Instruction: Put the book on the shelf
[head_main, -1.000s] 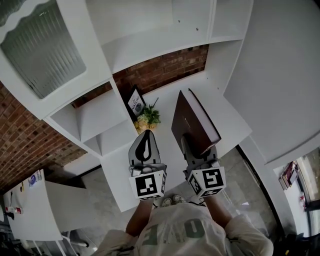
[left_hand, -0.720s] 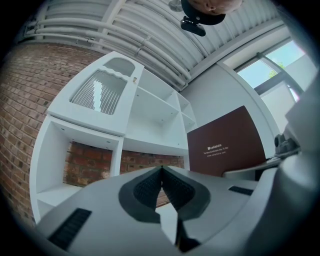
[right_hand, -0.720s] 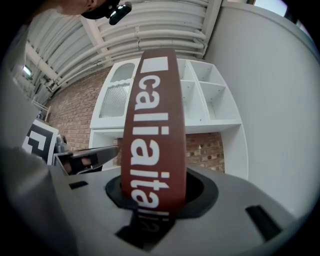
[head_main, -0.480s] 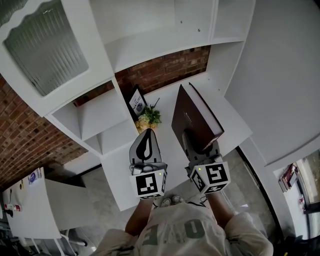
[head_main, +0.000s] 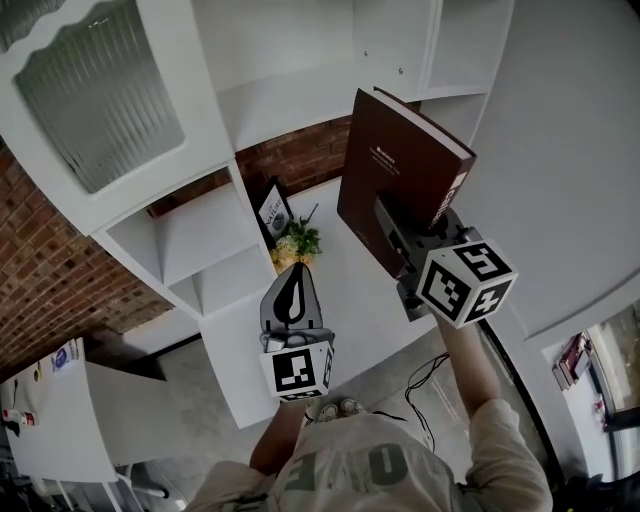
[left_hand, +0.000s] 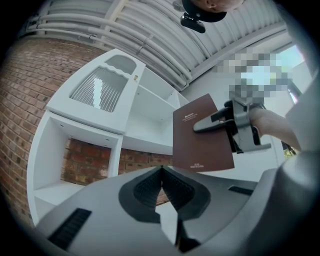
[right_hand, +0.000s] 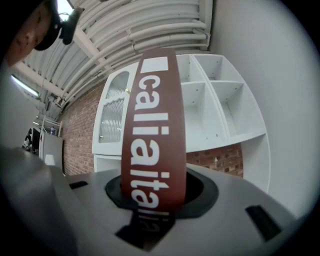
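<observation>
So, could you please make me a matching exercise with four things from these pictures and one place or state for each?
1 book
2 left gripper
3 plant
4 cabinet door

A ribbed glass
B jaws together, nothing between
C clamped in the right gripper
D beside the framed card

Pairs: 1-C, 2-B, 3-D, 4-A

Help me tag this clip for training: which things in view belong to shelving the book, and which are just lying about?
Part of the job:
- book, held by the right gripper
- white shelf unit

Just lying about:
- small plant
- framed picture
- left gripper, shut and empty
</observation>
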